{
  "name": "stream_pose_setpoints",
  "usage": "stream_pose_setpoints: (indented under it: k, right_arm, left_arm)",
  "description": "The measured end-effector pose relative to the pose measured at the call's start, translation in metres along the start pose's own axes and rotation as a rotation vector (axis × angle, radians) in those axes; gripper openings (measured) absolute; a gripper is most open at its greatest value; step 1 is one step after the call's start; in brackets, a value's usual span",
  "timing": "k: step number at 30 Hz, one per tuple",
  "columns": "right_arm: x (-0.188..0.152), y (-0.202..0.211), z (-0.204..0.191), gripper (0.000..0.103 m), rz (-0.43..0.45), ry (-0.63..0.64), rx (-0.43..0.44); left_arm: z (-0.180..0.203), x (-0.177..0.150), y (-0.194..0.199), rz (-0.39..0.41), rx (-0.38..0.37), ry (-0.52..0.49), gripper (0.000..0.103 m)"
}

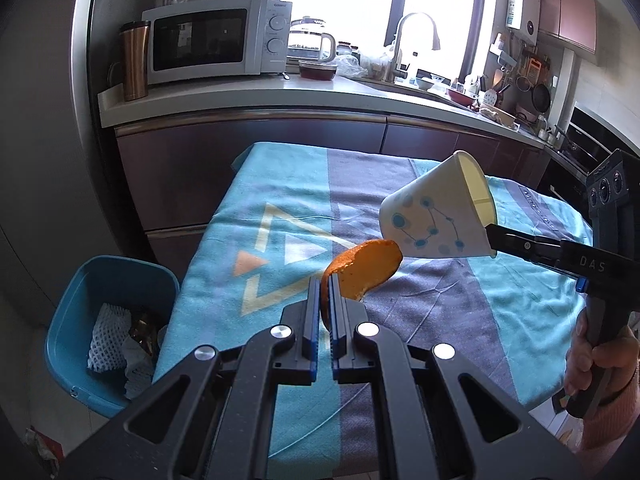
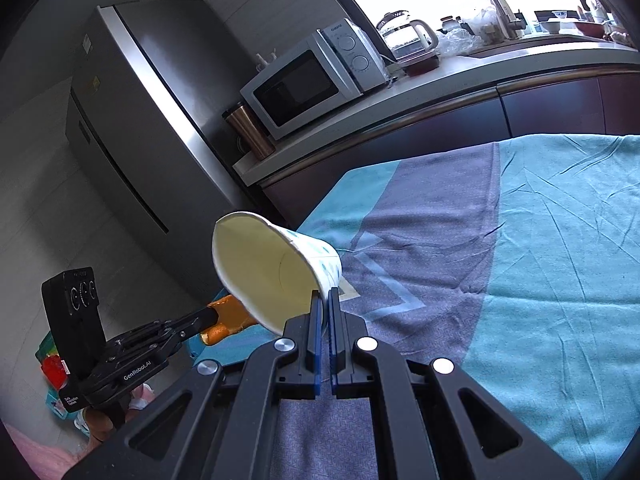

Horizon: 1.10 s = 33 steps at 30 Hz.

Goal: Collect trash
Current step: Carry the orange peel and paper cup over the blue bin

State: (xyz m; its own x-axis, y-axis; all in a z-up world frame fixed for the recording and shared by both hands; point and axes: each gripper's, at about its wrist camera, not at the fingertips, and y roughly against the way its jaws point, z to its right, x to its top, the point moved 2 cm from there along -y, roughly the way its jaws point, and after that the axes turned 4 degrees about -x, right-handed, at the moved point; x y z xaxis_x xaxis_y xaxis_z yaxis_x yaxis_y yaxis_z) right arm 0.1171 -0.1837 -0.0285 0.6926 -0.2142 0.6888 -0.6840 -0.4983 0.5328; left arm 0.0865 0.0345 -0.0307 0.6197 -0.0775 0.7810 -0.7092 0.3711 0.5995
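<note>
Orange peel point(image 1: 362, 274) sits clamped in the left gripper point(image 1: 325, 300); the right gripper point(image 2: 324, 308) pinches the paper cup point(image 2: 276, 272) (rim only). Carrying step; next, release both over the blue bin point(image 1: 80, 280), lower left.

Table layout, both grippers loaded
Peel point(image 1: 366, 270) left of cup point(image 1: 436, 216), both above cloth point(image 1: 248, 200); bin point(image 1: 108, 272) on floor left of table w/ trash in it.

cup point(image 1: 432, 220): matt paper | peel point(image 1: 362, 272): rough (pitted) | tablecloth point(image 1: 280, 208): woven cloth
</note>
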Motion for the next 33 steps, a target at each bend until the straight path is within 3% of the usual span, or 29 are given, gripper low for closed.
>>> stream_pose_setpoints:
  k: [33]
  right_arm:
    - [-0.009,-0.045,-0.056,0.002,-0.095,0.054,0.106]
  left_arm:
    - [-0.062,-0.016,0.044,0.046,0.097,0.094,0.005]
